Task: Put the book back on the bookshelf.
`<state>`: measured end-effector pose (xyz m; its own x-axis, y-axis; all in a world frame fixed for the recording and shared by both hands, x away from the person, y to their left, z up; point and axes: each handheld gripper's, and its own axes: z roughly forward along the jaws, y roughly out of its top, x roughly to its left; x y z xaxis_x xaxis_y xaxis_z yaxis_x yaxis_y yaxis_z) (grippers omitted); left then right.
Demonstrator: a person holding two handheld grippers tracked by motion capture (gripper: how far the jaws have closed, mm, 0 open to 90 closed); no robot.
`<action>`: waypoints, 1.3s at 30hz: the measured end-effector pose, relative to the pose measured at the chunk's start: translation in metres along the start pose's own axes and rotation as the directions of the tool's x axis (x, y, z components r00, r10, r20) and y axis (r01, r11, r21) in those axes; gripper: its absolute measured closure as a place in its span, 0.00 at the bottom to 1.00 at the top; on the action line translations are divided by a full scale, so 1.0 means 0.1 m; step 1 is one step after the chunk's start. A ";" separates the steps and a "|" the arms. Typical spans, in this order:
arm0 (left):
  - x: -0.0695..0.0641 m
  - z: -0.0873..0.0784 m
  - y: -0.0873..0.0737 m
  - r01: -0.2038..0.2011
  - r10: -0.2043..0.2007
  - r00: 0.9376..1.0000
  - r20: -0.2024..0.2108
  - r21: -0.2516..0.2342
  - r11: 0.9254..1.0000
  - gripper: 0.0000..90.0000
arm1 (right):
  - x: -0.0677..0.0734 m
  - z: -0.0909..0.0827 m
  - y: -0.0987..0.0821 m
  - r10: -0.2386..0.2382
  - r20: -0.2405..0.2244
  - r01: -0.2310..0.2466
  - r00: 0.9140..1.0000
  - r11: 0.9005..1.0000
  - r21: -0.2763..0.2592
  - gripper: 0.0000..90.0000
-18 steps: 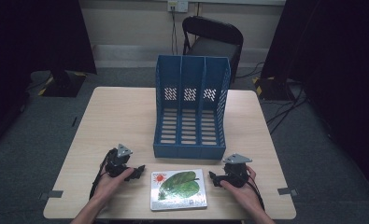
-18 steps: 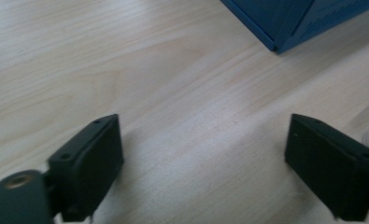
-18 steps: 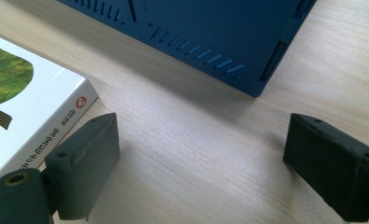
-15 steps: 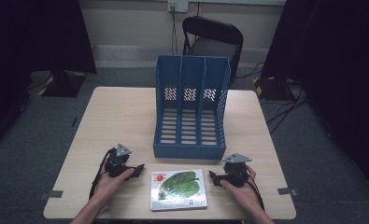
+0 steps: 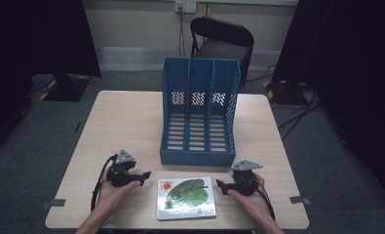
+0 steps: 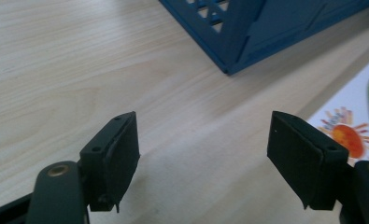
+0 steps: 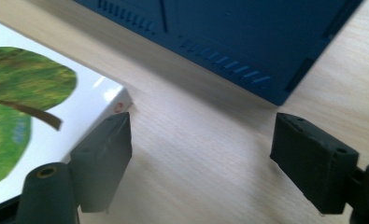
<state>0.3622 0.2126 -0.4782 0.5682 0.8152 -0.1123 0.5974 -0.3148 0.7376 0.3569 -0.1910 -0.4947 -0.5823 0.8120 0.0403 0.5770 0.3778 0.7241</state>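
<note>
High view puts your left gripper and right gripper flanking the book, jaws spread wide and empty on both, each pointing inward at it. From the book, the left gripper sits just off its left edge, the right just off its right edge, about equally near. The book's long axis runs left to right, just before the blue file rack on the desk.
</note>
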 end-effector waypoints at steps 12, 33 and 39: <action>-0.30 -0.02 0.00 -0.024 0.021 0.986 0.166 0.016 1.000 0.44 | 0.29 -0.06 0.05 -0.085 -0.133 0.079 0.988 0.996 -0.044 0.31; -0.44 0.18 -0.08 -0.032 0.002 0.967 0.255 0.114 0.993 0.51 | 0.40 -0.02 0.02 -0.100 -0.251 0.107 0.963 0.994 0.016 0.29; -0.43 0.19 -0.09 0.000 -0.026 0.968 0.251 0.102 0.995 0.54 | 0.43 0.00 -0.02 -0.069 -0.318 0.089 0.946 0.995 0.049 0.26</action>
<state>0.3431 0.1709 -0.4924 0.6768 0.6745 -0.2950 0.6519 -0.3629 0.6658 0.3301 -0.1569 -0.4943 -0.7724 0.6005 0.2067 0.5502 0.4701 0.6901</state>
